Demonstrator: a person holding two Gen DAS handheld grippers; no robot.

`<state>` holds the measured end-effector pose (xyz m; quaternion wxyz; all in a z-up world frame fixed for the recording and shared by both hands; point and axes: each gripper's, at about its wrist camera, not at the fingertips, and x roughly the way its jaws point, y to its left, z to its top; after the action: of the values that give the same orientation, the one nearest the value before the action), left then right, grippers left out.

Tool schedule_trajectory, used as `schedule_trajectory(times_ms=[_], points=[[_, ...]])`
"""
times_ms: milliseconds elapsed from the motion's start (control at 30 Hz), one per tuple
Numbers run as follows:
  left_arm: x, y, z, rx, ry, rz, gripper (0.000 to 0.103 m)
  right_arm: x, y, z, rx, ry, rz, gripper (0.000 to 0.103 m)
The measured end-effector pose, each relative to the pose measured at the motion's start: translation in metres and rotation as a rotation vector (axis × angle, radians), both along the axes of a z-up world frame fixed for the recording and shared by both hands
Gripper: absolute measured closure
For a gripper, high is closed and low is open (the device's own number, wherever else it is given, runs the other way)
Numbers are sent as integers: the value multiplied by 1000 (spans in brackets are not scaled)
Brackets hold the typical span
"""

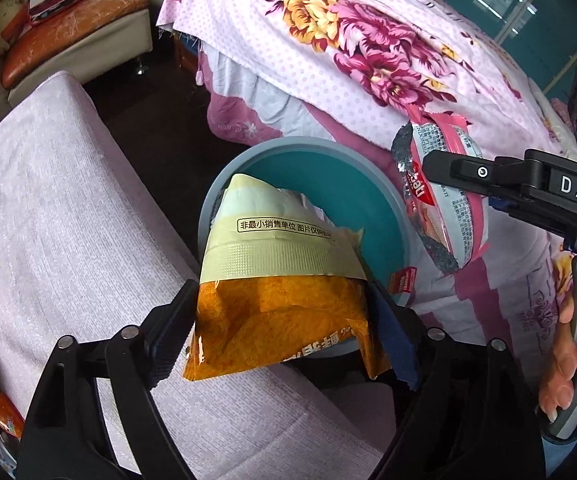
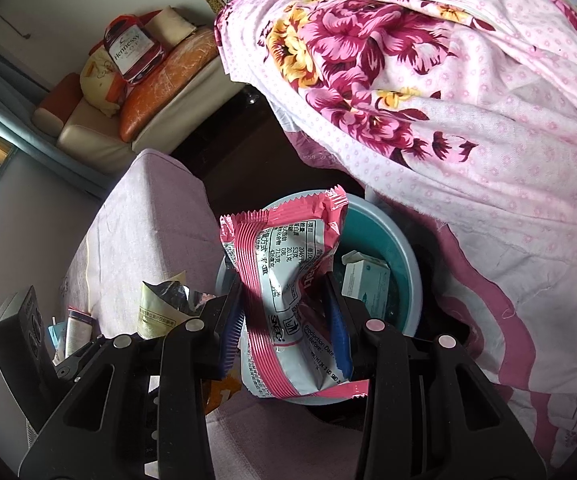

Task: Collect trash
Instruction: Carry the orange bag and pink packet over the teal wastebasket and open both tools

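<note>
Left wrist view: left gripper clamped on an orange snack bag, fingers pinching its lower half, cream torn end pointing out over the teal bin. Just beyond, to the right, the right gripper gripping a pink wrapper, held beside the bin's rim. Lilac cloth-covered seat below left; flowered bedspread behind.

Right wrist view: right gripper closed around the pink wrapper at its waist, crumpling it there; wrapper upright, hanging over the teal bin, where a small white box already lies. Orange snack bag's silvery open mouth visible at left.

Both packets look empty, thin, light and crinkly: slick foil film, likely to slip from an edge grip, so mid-body pinches across a folded part seem safest. No fragility to fear; likely to flutter when released, so better let go low over the bin.
</note>
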<state>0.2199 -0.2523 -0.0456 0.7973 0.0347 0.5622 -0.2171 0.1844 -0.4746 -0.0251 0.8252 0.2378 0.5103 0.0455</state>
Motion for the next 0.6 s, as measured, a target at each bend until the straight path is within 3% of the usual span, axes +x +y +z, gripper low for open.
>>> schedule_trajectory(times_ms=[533, 600], points=[[-9, 21, 4, -34, 11, 46, 13, 4, 13, -2, -44, 13, 10, 64], [-11, 26, 5, -39, 13, 53, 13, 5, 18, -2, -49, 19, 19, 48]])
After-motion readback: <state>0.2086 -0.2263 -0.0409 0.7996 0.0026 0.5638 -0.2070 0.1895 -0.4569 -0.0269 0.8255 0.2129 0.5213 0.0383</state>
